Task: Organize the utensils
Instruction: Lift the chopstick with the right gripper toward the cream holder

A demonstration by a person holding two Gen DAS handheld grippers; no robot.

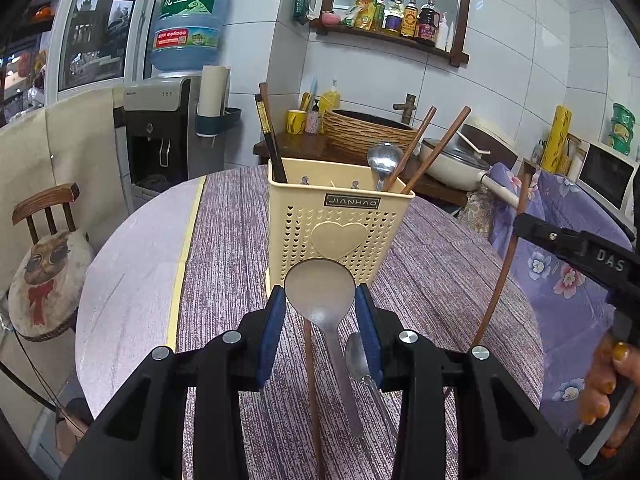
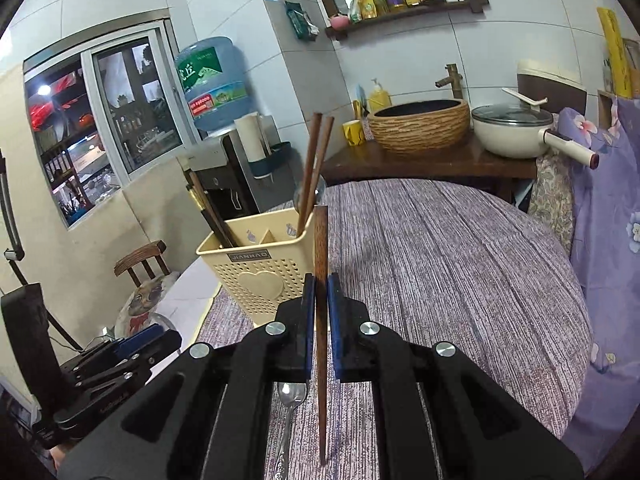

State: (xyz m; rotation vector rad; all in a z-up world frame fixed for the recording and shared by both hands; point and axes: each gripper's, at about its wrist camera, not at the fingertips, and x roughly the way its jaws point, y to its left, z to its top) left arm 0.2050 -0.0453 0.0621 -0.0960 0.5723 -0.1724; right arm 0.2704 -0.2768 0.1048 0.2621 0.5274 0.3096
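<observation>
A cream perforated utensil holder [image 1: 336,220] stands on the purple tablecloth, also in the right wrist view [image 2: 260,268]. It holds dark chopsticks [image 1: 270,136], a metal spoon [image 1: 384,162] and two brown chopsticks [image 1: 436,148]. My left gripper [image 1: 321,300] is shut on a large metal spoon [image 1: 320,288], gripping its bowl just in front of the holder. My right gripper [image 2: 319,292] is shut on a brown chopstick [image 2: 321,320], held upright right of the holder. A smaller spoon [image 1: 358,360] and a brown chopstick [image 1: 310,380] lie on the cloth under the left gripper.
A round table [image 2: 460,260] with a pale bare part at left [image 1: 132,280]. A chair with a cat cushion [image 1: 44,268] stands left. A sideboard behind carries a woven basin [image 2: 418,124] and a lidded pot [image 2: 516,132]. A floral cloth [image 1: 560,280] hangs right.
</observation>
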